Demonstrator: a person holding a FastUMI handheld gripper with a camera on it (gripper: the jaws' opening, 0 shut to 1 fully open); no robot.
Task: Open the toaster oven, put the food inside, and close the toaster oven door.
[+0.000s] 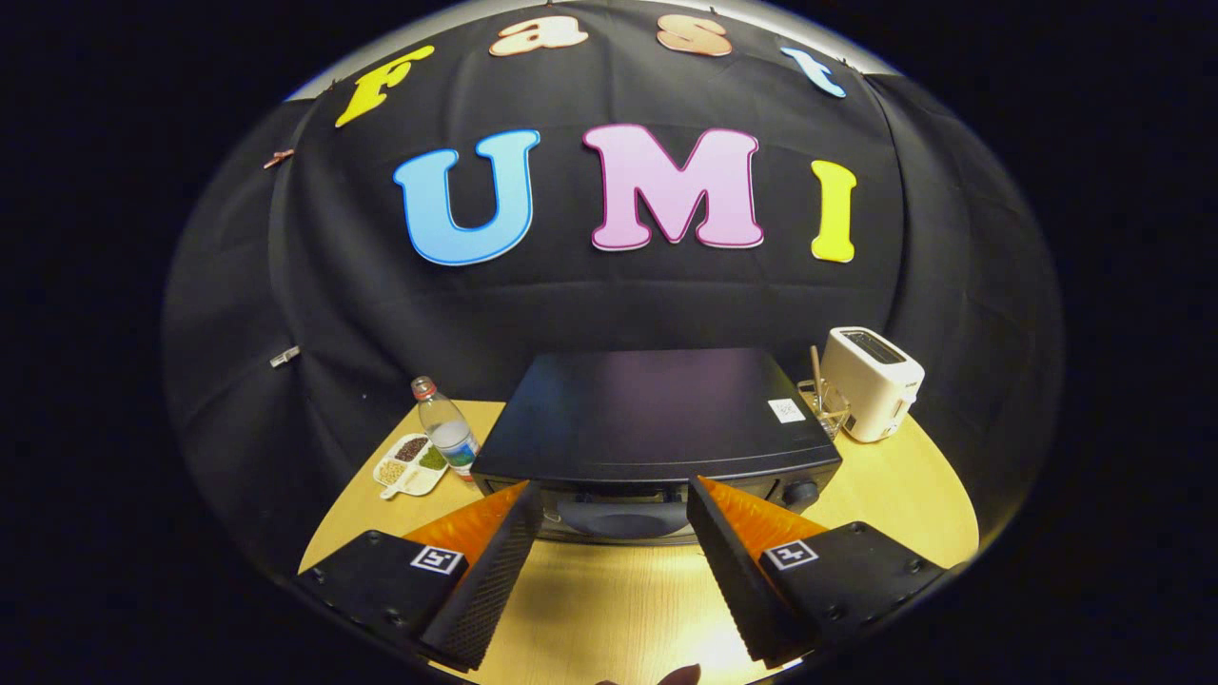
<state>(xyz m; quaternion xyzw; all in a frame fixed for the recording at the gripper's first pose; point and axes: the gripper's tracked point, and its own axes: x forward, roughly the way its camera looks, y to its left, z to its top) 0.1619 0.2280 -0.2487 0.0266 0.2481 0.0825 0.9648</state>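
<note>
On the table (885, 495), oven (657, 419) sat just ahead of the gripper (614, 504), door shut, jaws spread wide, gripping nothing, fingertips close to the oven front, contact unclear, bottle (445, 428) and tray (411, 463) left of oven, toaster (871, 382) right.

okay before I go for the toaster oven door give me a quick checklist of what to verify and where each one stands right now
1. Gripper fingers open, nothing held: ok.
2. Toaster oven straight ahead, its front between the fingertips: ok.
3. Door shut, so opening is yet to do: ok.
4. Handle location: cannot tell, front partly hidden by the fingers.
5. Table bare in front of the door for it to swing down: ok.
6. Neighbours apart from the oven front: bottle and snack tray on one side, white toaster on the other: ok.
</note>
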